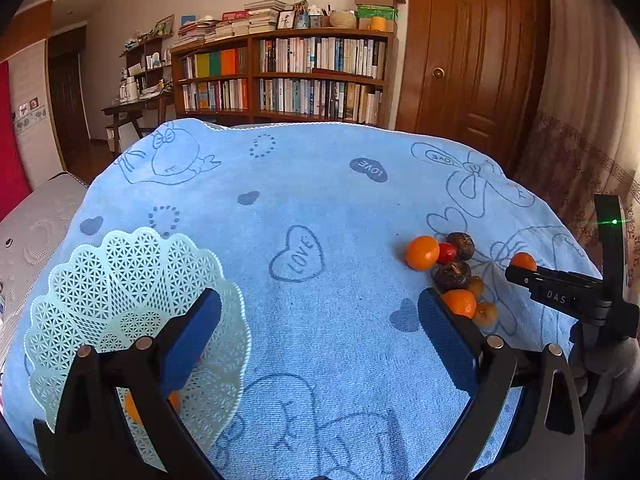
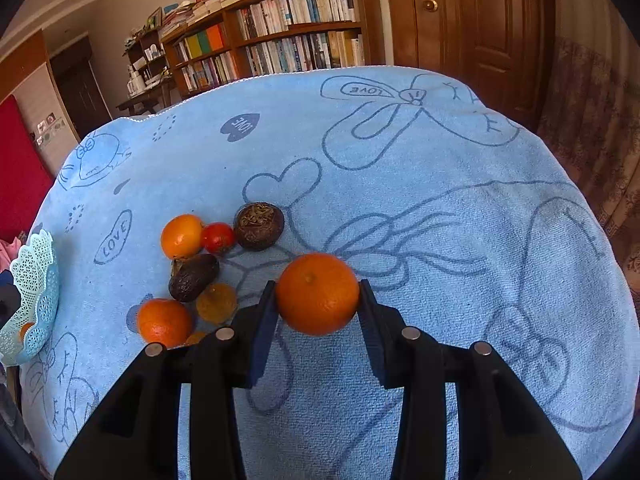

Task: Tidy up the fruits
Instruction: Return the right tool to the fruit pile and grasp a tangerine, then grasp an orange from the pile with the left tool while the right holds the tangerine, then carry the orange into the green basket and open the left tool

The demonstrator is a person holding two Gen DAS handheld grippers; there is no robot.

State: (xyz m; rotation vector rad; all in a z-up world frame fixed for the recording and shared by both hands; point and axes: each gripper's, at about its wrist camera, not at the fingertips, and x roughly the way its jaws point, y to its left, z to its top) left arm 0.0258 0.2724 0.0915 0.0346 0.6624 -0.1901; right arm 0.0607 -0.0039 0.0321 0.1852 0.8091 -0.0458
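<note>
While the basket (image 1: 132, 300) sits at the towel's (image 1: 320, 200) left edge with an orange (image 1: 134, 406) half hidden inside, the left gripper (image 1: 320, 328) hangs wide open and empty; the right gripper (image 2: 318, 312) clamps a smooth bright mandarin (image 2: 317, 293) beside the fruit pile (image 2: 200, 264) toward the right edge.

Orange (image 2: 317, 293) lifted off towel; remaining fruit cluster (image 2: 200, 268) alongside; mint lattice basket (image 1: 132, 320) holds one orange.
</note>
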